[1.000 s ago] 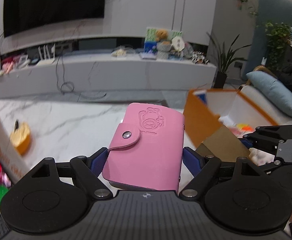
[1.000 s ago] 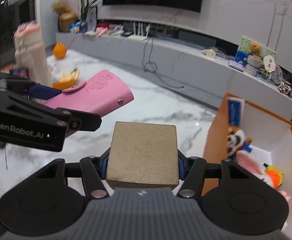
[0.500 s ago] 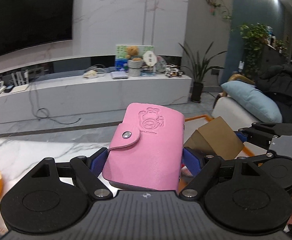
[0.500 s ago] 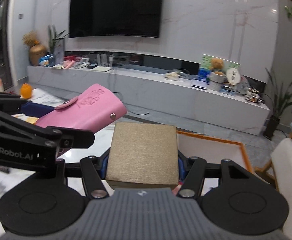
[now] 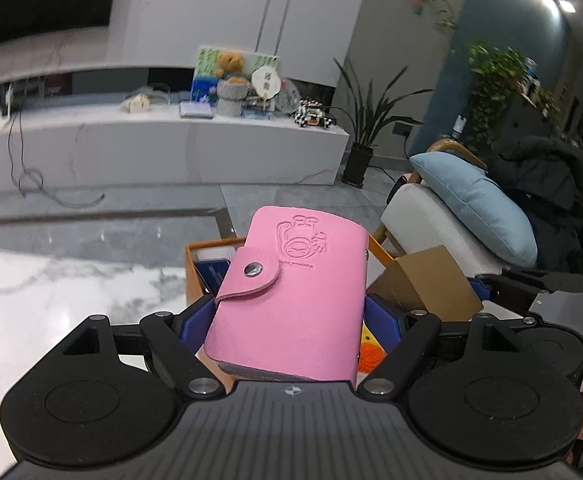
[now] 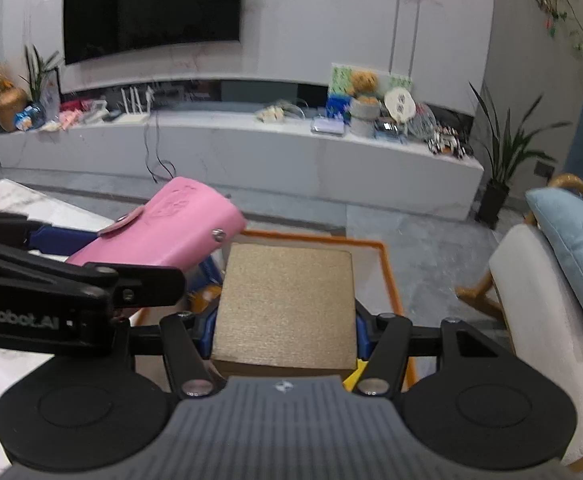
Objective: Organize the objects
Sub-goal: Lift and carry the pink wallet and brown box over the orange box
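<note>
Left wrist view riding close behind its fingers, facing forward and slightly down over the orange-rimmed open box (image 5: 207, 246); right wrist view likewise close, level, aimed toward the long white marble media console (image 6: 251, 148); shared by both: box, console, light-blue cushion (image 5: 479, 204).

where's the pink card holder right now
The pink card holder is clamped in the left tool, held above the orange box, left of the gold box.

Both loads now above the orange box (image 6: 387, 264), off the marble table (image 5: 51, 300).
</note>
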`<state>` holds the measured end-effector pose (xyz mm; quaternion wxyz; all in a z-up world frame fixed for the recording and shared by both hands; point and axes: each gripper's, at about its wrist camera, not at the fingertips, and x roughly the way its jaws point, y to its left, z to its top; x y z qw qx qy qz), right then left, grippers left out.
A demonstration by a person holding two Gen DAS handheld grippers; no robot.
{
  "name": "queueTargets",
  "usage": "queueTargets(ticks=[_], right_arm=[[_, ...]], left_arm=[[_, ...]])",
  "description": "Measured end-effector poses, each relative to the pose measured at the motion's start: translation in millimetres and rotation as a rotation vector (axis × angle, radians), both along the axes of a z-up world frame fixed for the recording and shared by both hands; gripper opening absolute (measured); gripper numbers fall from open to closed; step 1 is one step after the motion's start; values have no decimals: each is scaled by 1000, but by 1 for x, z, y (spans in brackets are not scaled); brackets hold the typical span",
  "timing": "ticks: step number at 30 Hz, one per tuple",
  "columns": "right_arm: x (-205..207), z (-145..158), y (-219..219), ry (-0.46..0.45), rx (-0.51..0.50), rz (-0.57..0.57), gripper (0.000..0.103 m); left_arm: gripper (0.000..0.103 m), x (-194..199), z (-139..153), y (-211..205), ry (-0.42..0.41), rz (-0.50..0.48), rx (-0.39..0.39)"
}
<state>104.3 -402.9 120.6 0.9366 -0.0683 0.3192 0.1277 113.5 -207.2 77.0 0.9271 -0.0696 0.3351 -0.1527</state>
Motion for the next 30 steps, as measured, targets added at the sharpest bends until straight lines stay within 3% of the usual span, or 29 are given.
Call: queueTargets(ticks=[2,9,16,30], right_arm=[[9,-5,-9,32,-4,-19,62],[41,-12,-41,90,87,-116,62],[49,-19,-25,115,88,-69,62],[78,-36,-8,182,84,-96,61]], left_arm=[[93,2,-5,0,11,14,1],[93,1,-16,-21,7,-24,128],[93,13,-31,-63,-32,-82,342],[93,49,-55,-98,14,-135,503]])
